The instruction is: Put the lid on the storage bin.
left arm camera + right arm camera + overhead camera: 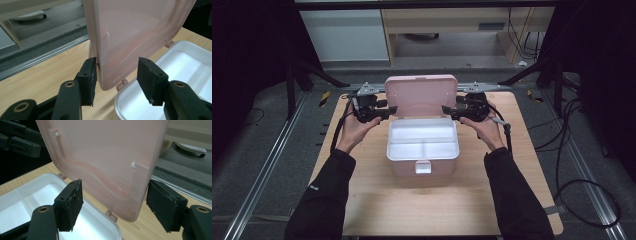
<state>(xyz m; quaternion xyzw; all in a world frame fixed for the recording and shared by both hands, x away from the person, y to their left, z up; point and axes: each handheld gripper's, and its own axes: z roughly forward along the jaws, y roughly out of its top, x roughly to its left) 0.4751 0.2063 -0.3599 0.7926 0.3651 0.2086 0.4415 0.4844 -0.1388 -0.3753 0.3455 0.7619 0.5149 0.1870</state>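
Note:
A pink box (404, 168) sits mid-table with its pink lid (421, 95) standing upright at the back. A white divided tray (422, 142) fills the base. My left gripper (393, 109) is at the lid's left edge. In the left gripper view the left gripper (117, 67) straddles that edge of the lid (135, 32): one pad (87, 81) rests against the outer side and the other stands apart over the tray (180, 65). My right gripper (446, 110) is at the right edge. The right gripper (115, 192) has the lid (100, 152) between its wide jaws, with neither pad pressing.
The box stands on a wooden table (377, 200) with bare wood on all sides. A white latch tab (422, 167) hangs at the box front. Black frame legs (319, 72) and cables (572, 150) lie on the floor around the table. A cabinet (344, 35) stands behind.

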